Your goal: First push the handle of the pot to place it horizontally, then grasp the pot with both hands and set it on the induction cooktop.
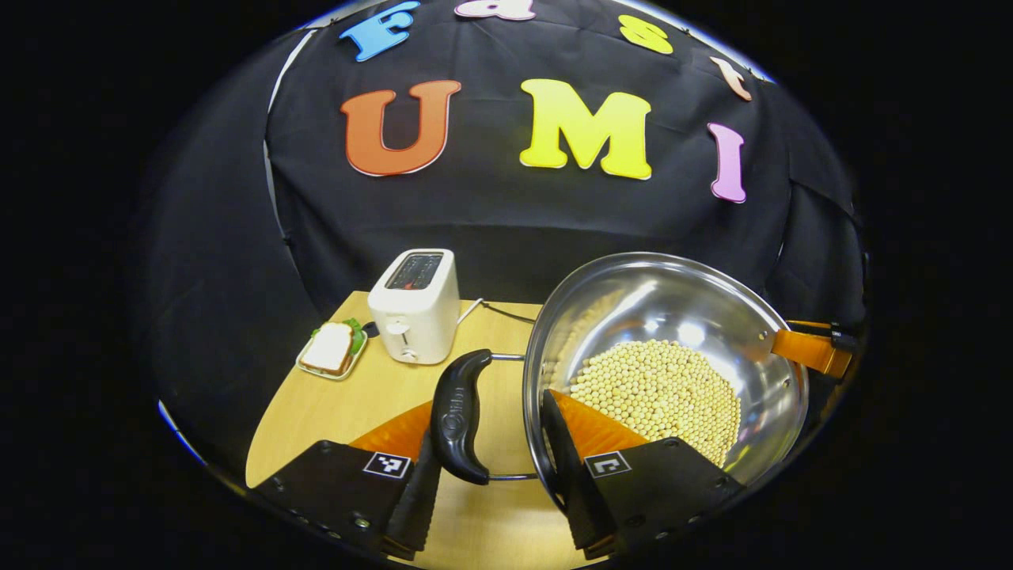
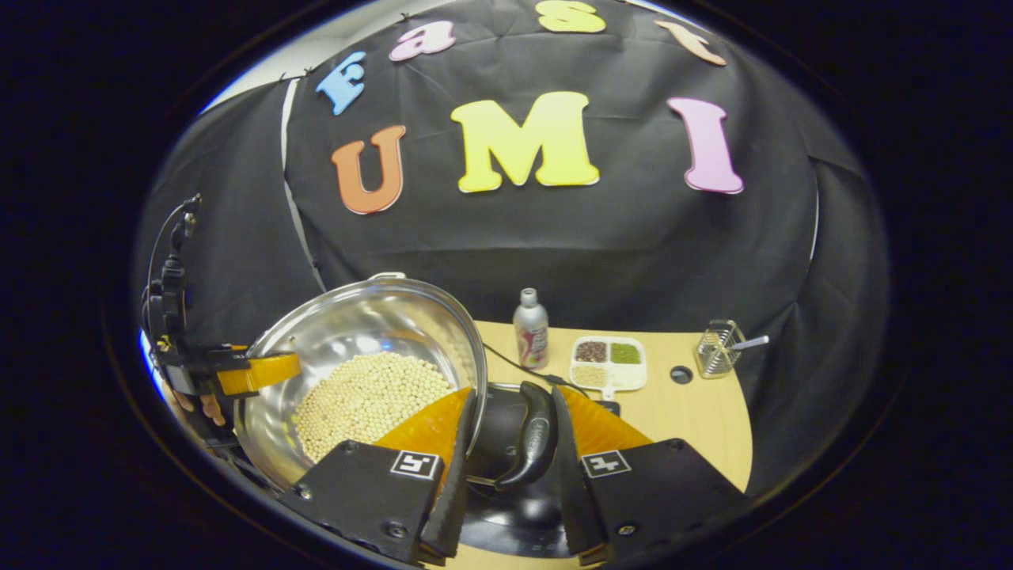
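Nearest in the left gripper view, the left claw (image 1: 491, 467) straddles the pot's black side handle (image 1: 459, 416), fingers wide and apparently not pressing. Opposite, the right claw (image 2: 510, 463) brackets the other handle (image 2: 534, 434) just as loosely. Between them sits the steel pot (image 1: 673, 293), a heap of soybeans (image 1: 657, 392) inside, over the dark induction cooktop (image 2: 514, 514) seen under the right claw; whether it rests there, I cannot tell. Uneven lifting or letting go could tip the pot and spill beans across the counter (image 1: 356, 396), toward the toaster (image 1: 414, 305).
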Demonstrator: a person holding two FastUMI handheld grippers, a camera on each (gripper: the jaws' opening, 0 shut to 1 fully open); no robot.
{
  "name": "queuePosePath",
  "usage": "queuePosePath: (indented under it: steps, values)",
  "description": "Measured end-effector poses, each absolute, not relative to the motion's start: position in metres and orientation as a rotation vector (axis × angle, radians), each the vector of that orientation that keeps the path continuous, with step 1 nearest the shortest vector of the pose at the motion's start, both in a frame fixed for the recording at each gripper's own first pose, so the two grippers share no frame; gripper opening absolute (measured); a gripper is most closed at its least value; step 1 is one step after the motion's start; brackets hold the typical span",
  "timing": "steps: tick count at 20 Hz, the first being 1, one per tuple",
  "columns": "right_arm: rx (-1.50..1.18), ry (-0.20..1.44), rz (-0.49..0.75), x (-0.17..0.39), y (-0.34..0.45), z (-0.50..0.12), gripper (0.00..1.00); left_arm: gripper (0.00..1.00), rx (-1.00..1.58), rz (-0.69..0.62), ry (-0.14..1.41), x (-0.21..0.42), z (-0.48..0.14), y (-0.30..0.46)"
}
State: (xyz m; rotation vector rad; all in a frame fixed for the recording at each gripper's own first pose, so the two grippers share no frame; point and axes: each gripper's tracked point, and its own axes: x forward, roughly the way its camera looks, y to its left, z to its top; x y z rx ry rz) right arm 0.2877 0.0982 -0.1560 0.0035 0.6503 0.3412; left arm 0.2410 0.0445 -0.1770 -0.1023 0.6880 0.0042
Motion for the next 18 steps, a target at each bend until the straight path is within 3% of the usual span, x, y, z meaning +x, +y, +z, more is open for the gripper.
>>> queuePosePath:
  steps: [8, 15, 18]
  values:
    - [0.027, 0.671, 0.255, 0.301, 0.020, -0.182, 0.49, 0.65, -0.099, -0.061, 0.699, 0.267, -0.201, -0.036]
    - [0.068, 0.717, 0.219, 0.316, -0.003, -0.231, 0.52, 0.65, -0.106, -0.079, 0.713, 0.286, -0.236, -0.065]
    - [0.057, 0.726, 0.209, 0.323, -0.007, -0.253, 0.48, 0.65, -0.102, -0.077, 0.720, 0.288, -0.256, -0.073]
